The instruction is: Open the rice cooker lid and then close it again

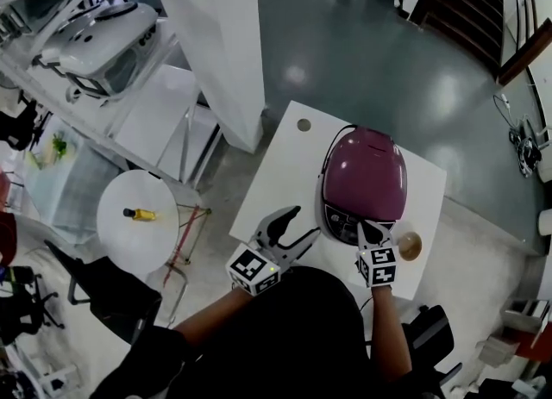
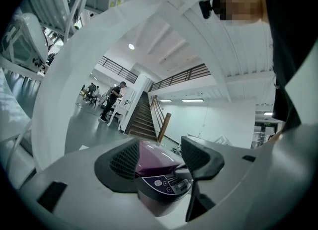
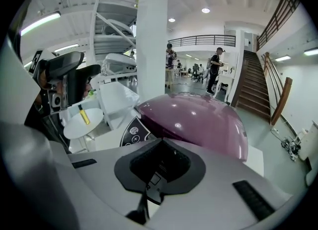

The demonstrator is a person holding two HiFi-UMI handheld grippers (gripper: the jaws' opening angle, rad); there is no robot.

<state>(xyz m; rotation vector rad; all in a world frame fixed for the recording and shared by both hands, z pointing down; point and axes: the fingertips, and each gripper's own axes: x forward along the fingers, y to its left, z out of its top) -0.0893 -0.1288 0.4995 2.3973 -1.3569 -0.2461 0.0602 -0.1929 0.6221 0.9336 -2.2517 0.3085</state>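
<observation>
Head view looks steeply down on a white table (image 1: 274, 173) where the rice cooker (image 1: 366, 208) sits toward the right side. Its purple lid (image 1: 366, 165) is down and closed. The right gripper (image 1: 369, 232) comes in from the near edge, angled downward. Its jaws are pressed together with nothing between them, and their tips sit at the cooker's front, over the control panel (image 1: 342, 217). I can't tell whether they actually touch it. The left gripper (image 1: 306, 221) hangs roughly level above the table, just left of the cooker's front corner. Its jaws are spread wide and empty. In the left gripper view the cooker shows in the gap between the two pads, but it stands beyond them and apart. A small round brownish thing (image 1: 409, 245) lies on the table beside the right gripper. Off to the left, a small round side table (image 1: 129, 233) carries a yellow item (image 1: 141, 214).
</observation>
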